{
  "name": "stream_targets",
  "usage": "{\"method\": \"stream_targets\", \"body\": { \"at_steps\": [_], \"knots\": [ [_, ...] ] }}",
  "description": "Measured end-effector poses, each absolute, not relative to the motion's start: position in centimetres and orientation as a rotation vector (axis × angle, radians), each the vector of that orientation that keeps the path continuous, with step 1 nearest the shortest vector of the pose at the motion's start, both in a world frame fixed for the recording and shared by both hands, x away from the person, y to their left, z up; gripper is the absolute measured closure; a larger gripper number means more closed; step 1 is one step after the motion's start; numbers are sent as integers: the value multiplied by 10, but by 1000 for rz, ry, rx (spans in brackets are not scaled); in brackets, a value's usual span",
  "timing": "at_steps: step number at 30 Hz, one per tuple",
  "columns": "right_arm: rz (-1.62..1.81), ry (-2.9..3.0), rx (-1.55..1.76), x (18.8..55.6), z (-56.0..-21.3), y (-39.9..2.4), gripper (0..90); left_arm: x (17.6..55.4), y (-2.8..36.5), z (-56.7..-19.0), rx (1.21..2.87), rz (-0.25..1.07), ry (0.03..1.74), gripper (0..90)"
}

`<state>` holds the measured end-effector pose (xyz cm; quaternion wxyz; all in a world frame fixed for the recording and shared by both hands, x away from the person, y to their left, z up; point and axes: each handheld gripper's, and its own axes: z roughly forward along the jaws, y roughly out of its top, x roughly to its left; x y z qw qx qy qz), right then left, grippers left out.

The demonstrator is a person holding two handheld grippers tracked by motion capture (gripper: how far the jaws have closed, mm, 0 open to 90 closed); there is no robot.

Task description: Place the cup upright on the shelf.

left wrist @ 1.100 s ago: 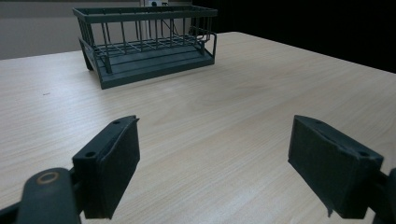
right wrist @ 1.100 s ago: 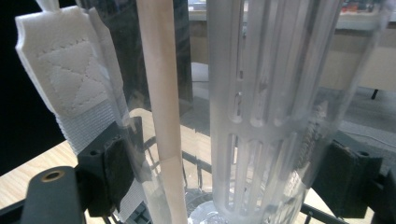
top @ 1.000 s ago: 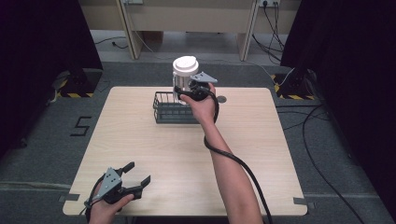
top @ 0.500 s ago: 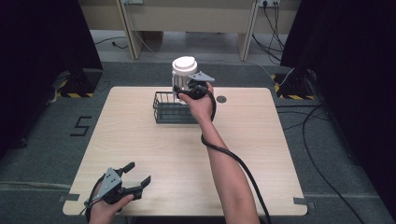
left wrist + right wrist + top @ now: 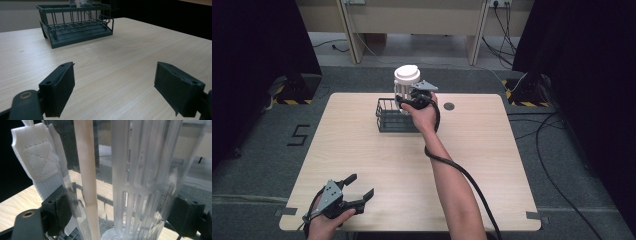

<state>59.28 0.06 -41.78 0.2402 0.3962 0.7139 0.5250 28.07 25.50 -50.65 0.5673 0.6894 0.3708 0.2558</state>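
From the high view, the right gripper [image 5: 412, 95] clamps a clear bottle [image 5: 404, 85] above the wire rack [image 5: 384, 120] at twelve o'clock, likely for lowering in (or lifting out). Left gripper [image 5: 113, 86], at seven o'clock, gapes wide and empty. Right gripper view: jaws press the bottle's sides.

One wooden table [image 5: 492, 165] carries everything. On it stands one dark wire rack [image 5: 391, 118], at the far middle. One clear bottle [image 5: 404, 89] with one white lid [image 5: 407, 74] is just above the rack's right end. One small dark round spot [image 5: 449, 106] lies right of the rack. Two grippers: one right gripper [image 5: 408, 101] at the bottle, one left gripper [image 5: 361, 188] well nearer than the rack.
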Motion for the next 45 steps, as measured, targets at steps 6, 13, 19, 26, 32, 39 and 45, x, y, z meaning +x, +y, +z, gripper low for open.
{"method": "stream_targets", "body": {
  "at_steps": [6, 13, 19, 26, 32, 39, 45],
  "knots": [
    [1437, 1962, 1096, 593, -424, 1, 183, 281, 255, -507, 1620, 599, 871, 161],
    [1429, 1971, 1103, 593, -430, 2, 182, 281, 255, -507, 1620, 598, 871, 162],
    [1415, 1989, 1108, 593, -435, 2, 182, 281, 254, -507, 1621, 596, 870, 162],
    [1398, 2005, 1121, 593, -440, 2, 182, 281, 254, -507, 1621, 595, 869, 162],
    [1375, 2022, 1129, 594, -444, 3, 181, 281, 254, -507, 1621, 595, 868, 162],
    [1362, 2037, 1136, 594, -447, 4, 180, 281, 254, -507, 1621, 594, 867, 162],
    [1340, 2045, 1123, 592, -447, 5, 179, 281, 254, -507, 1622, 594, 866, 162]
  ]
}}
